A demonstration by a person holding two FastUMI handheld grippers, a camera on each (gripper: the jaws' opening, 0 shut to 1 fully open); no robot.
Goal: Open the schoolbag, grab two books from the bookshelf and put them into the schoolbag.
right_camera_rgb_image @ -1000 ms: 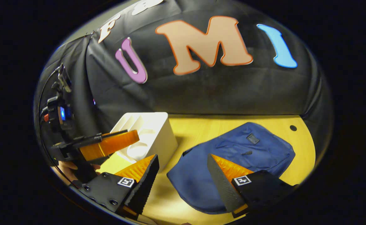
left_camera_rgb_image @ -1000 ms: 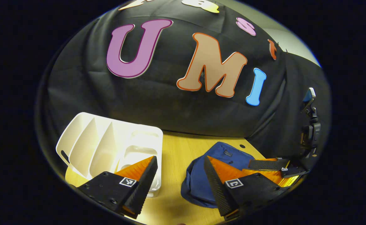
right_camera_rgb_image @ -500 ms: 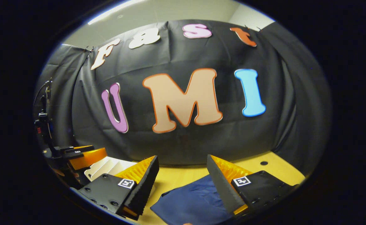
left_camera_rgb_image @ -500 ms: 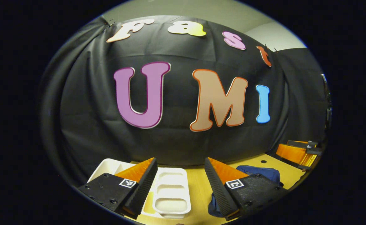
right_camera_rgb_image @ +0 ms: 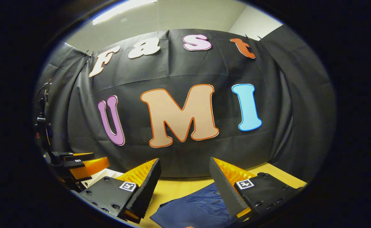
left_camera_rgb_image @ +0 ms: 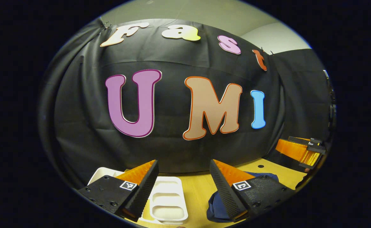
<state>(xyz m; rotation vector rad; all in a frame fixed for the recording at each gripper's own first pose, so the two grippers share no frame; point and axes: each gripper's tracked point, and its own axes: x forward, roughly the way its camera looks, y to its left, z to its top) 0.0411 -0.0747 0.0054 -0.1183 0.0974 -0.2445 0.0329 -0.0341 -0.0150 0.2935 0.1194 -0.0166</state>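
Both hand-held grippers raised, aimed at booth wall. Left hand-held gripper (left_camera_rgb_image: 182, 186) wide open, holding nothing; right hand-held gripper (right_camera_rgb_image: 185, 185) same — gaping, empty.

White bookshelf (left_camera_rgb_image: 168, 202) on desk (left_camera_rgb_image: 198, 190) at 6 o'clock in left gripper view; compartments in view hold no books. Blue schoolbag (right_camera_rgb_image: 198, 209) flat on desk at 6 o'clock in right gripper view, just beside shelf — zip state unclear.

Judgement: books likely packed already, task at or near end; cannot confirm bag contents.

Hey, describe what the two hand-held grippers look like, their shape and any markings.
Each hand-held gripper, left and right, ends in two wedge-shaped fingers with ribbed inner faces. They sit on dark blocks with screw heads, each carrying a small square black-and-white tag.
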